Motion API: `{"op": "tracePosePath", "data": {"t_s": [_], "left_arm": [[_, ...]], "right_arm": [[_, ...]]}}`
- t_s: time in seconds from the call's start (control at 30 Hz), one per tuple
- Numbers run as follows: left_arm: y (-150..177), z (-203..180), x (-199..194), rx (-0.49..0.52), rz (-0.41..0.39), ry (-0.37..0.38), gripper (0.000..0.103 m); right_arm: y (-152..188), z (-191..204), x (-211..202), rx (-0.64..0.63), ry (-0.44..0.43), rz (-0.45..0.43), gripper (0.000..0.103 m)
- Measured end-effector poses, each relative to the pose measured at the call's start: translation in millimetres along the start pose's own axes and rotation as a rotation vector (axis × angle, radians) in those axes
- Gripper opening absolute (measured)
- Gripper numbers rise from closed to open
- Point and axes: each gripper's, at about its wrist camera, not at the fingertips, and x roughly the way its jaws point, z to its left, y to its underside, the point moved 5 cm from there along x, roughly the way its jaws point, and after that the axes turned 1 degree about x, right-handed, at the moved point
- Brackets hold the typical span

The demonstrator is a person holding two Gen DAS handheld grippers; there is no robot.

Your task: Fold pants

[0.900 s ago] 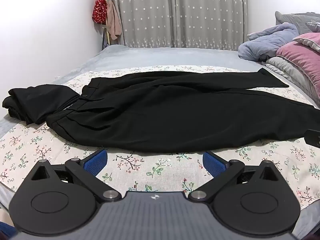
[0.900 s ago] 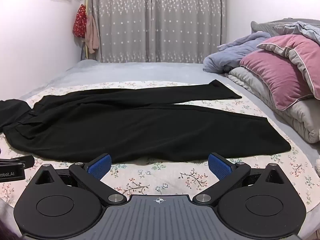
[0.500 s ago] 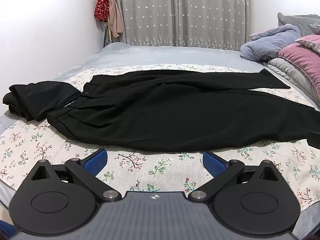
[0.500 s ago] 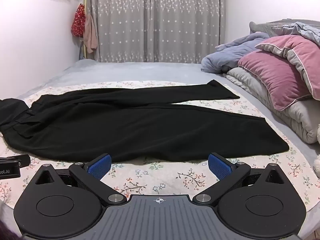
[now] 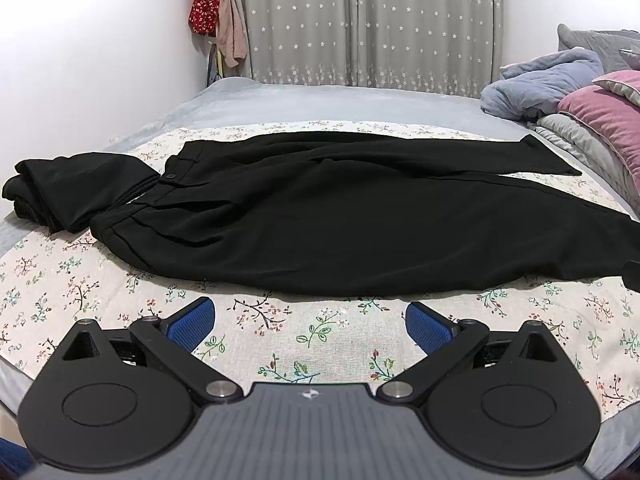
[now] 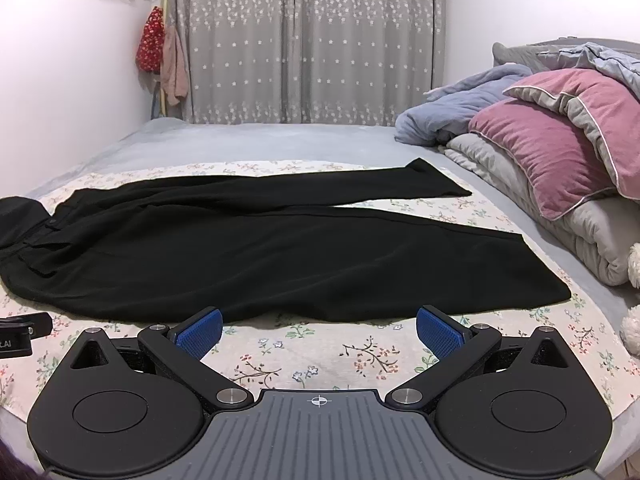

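**Hovering over unfolded pants, nothing gripped yet**

Lying flat on the flowered sheet (image 5: 320, 332): black pants (image 5: 340, 216), waistband at left, legs running right, far leg splayed away from the near one. Left gripper (image 5: 310, 320) spread wide and empty, just short of the near hem edge; right gripper (image 6: 318, 330) likewise released, nothing between its pads.

Likely trouble: pinching only the top layer of slippery cloth, so the lower layer drags and bunches. Catching the sheet along with the pants, given how close the near edge sits to it. Folding before the splayed legs are lined up, leaving a crooked stack. Snagging the dark bundle (image 5: 68, 188) touching the waistband.

Shown only from the left: waistband button, that folded bundle in full. Shown only from the right: near leg's cuff (image 6: 532, 268), pink pillow (image 6: 544, 148) and bedding close beside it.
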Motion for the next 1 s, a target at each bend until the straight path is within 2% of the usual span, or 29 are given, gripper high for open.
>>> {"op": "tracePosePath", "data": {"t_s": [1.0], "left_arm": [[1.6,4.1,4.7,-0.01,0.012,0.014,0.101]], "right_arm": [[2.7,0.1,1.5,-0.003,0.008,0.007,0.103]]}}
